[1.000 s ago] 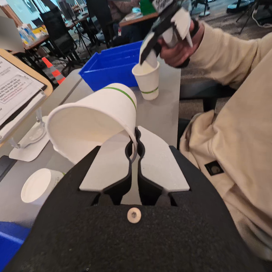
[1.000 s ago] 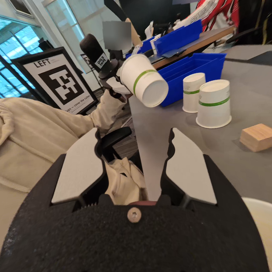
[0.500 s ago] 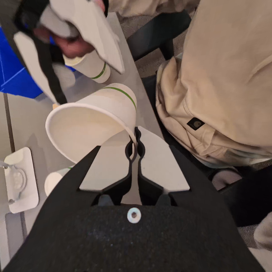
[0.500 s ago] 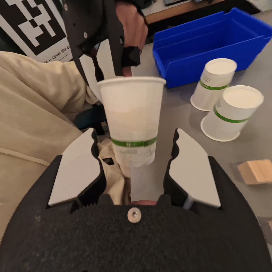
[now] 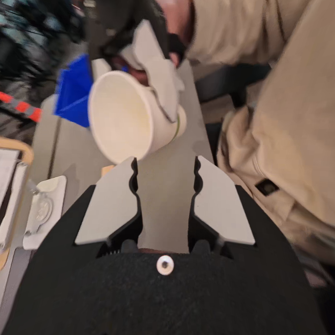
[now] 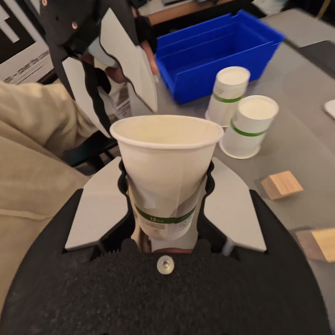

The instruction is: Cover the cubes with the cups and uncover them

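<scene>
My right gripper (image 6: 166, 163) is shut on the lower body of a white paper cup with a green band (image 6: 165, 159), held mouth-up above the grey table (image 6: 299, 145). In the left wrist view the same cup (image 5: 123, 117) shows tilted, mouth toward the camera, with a finger (image 5: 163, 87) of the right gripper on it. My left gripper (image 5: 165, 159) is open and empty just below the cup; it also shows in the right wrist view (image 6: 126, 108). Two upside-down cups (image 6: 228, 96) (image 6: 252, 126) stand on the table. Two wooden cubes (image 6: 281, 184) (image 6: 324, 244) lie uncovered at the right.
A blue bin (image 6: 217, 59) stands behind the upside-down cups and shows in the left wrist view (image 5: 74, 101). A white stand base (image 5: 45, 208) with a clipboard sits at the left. The person's beige sleeve (image 5: 272, 126) lies along the table's right edge.
The cup has passed from my left gripper to my right. The left gripper let go and opened; the right gripper closed around the cup's body.
</scene>
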Demonstrator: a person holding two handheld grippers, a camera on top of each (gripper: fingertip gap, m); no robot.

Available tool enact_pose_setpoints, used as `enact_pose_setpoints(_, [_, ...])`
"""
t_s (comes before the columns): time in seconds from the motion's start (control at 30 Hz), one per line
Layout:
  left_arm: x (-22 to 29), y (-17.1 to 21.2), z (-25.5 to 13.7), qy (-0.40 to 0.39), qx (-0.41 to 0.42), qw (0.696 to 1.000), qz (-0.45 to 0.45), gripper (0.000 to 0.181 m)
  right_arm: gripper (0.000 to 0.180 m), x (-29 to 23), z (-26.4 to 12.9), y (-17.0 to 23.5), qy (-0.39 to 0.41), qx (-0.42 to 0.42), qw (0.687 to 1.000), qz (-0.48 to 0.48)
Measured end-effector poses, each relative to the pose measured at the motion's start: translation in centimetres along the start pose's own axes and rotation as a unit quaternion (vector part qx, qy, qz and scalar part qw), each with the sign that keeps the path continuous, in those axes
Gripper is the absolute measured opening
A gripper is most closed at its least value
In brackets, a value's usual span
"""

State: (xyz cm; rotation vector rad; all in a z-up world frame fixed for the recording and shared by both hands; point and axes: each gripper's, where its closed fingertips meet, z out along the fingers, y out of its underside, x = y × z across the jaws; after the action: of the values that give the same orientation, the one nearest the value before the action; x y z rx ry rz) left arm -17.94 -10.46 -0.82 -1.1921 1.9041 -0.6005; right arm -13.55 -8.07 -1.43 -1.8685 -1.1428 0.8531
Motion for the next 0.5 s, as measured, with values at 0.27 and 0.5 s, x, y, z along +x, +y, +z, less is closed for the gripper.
enact_pose_setpoints(0.27, [-3.9, 5.2, -3.2, -0.246, 0.202, 0.883, -0.345, 0.057, 0.087, 5.0, -11.3, 1.5, 0.276, 0.171, 0.945, 0.035])
enact_pose_setpoints(0.5, [-1.3, 10.9, -1.4, -0.287, 0.173, 0.837, -0.433, 0.051, 0.087, 7.9, -16.1, 6.2, 0.357, 0.252, 0.893, 0.105])
